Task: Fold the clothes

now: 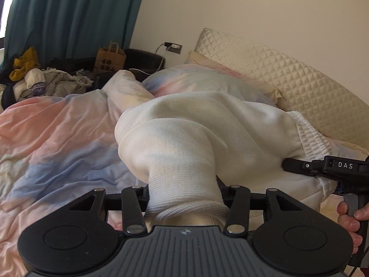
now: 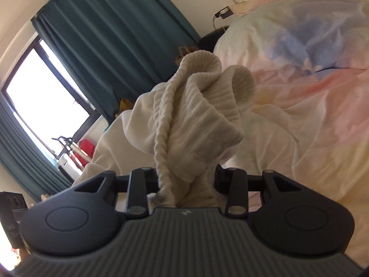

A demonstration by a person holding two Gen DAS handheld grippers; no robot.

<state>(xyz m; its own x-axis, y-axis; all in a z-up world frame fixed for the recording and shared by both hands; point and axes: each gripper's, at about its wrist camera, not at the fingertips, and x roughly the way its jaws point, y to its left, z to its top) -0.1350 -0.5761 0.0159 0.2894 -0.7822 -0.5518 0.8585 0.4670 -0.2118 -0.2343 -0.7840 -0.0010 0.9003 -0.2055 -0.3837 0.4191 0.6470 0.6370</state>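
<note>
A white knitted garment [image 1: 207, 124] hangs bunched above the bed, held up by both grippers. My left gripper [image 1: 184, 189] is shut on a ribbed cuff [image 1: 182, 177] of it, and the cloth hides the fingertips. My right gripper [image 2: 186, 177] is shut on a bundle of ribbed hem and cuffs [image 2: 198, 115] that stands up between its fingers. In the left wrist view the right gripper [image 1: 293, 165] bites into the garment's right side, below its gathered elastic band [image 1: 309, 133], with a hand [image 1: 350, 214] on its handle.
Under the garment lies a rumpled pink, blue and cream duvet [image 1: 53, 129]. A quilted cream pillow [image 1: 288, 73] leans on the wall behind. Loose clothes [image 1: 46, 83] and a paper bag [image 1: 110, 60] sit at the far left by a teal curtain [image 2: 110, 37] and window [image 2: 41, 101].
</note>
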